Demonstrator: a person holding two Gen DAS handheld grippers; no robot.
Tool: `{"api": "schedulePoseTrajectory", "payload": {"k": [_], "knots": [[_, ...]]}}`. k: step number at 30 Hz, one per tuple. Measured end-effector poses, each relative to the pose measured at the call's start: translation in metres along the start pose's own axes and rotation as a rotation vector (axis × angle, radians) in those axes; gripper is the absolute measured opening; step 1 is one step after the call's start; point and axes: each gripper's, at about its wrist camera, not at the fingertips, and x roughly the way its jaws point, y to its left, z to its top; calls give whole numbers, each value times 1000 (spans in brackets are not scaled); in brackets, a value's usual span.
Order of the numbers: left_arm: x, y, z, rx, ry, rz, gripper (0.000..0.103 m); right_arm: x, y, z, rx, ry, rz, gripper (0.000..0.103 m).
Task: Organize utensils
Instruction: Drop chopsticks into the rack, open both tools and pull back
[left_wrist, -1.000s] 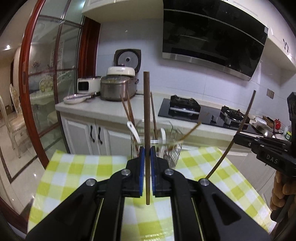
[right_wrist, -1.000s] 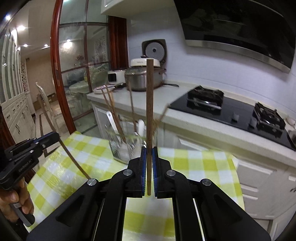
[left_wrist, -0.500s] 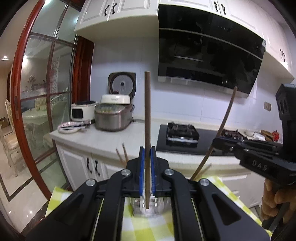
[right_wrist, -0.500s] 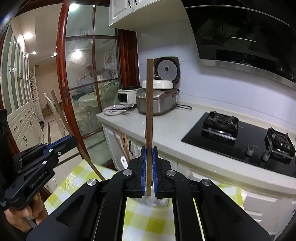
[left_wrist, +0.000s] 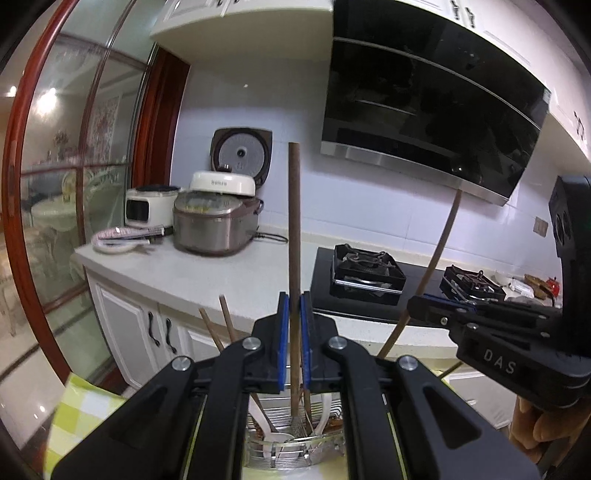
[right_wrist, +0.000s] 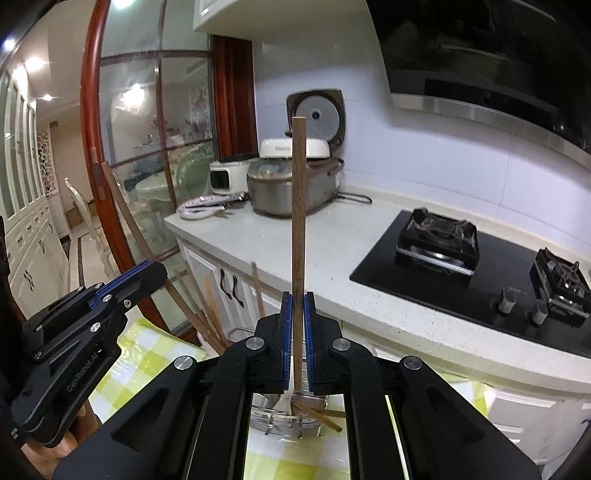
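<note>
In the left wrist view our left gripper (left_wrist: 294, 332) clenches a round dark-brown wooden chopstick (left_wrist: 294, 236) upright above the wire metal utensil basket (left_wrist: 295, 448); lowered off-line, we judge its tip could catch the crowded spoons inside. In the right wrist view our right gripper (right_wrist: 297, 332) grips a square-ended brown wooden chopstick (right_wrist: 297, 206) over that basket, which stands on a yellow-green checked tablecloth (right_wrist: 147, 354) before the white kitchen counter (right_wrist: 295, 236).

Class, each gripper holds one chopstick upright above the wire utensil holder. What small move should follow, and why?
Probably lower the left gripper so its chopstick drops into the wire holder just below. The right gripper grips its own chopstick likewise, and other chopsticks already stand there.
</note>
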Motion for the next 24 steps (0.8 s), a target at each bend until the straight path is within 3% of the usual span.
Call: {"api": "schedulePoseTrajectory", "payload": {"k": [15,18,21,22,23,24], "knots": [[54,4,-44,-25,105,11,7,48,-17,-33,24,76,-50,8],[55,6,-47,-30,116,17,16,47,-21,-35,35,71,-42,9],[48,8,-47,-34,107,21,30,40,-23,-36,40,53,-42,30],[45,8,-46,-34,102,21,33,37,-23,-36,43,46,-39,44],[41,8,-45,-32,94,24,39,31,-24,-35,46,28,-34,52],[37,8,-44,-27,89,32,41,28,-25,-35,47,19,-37,52]]}}
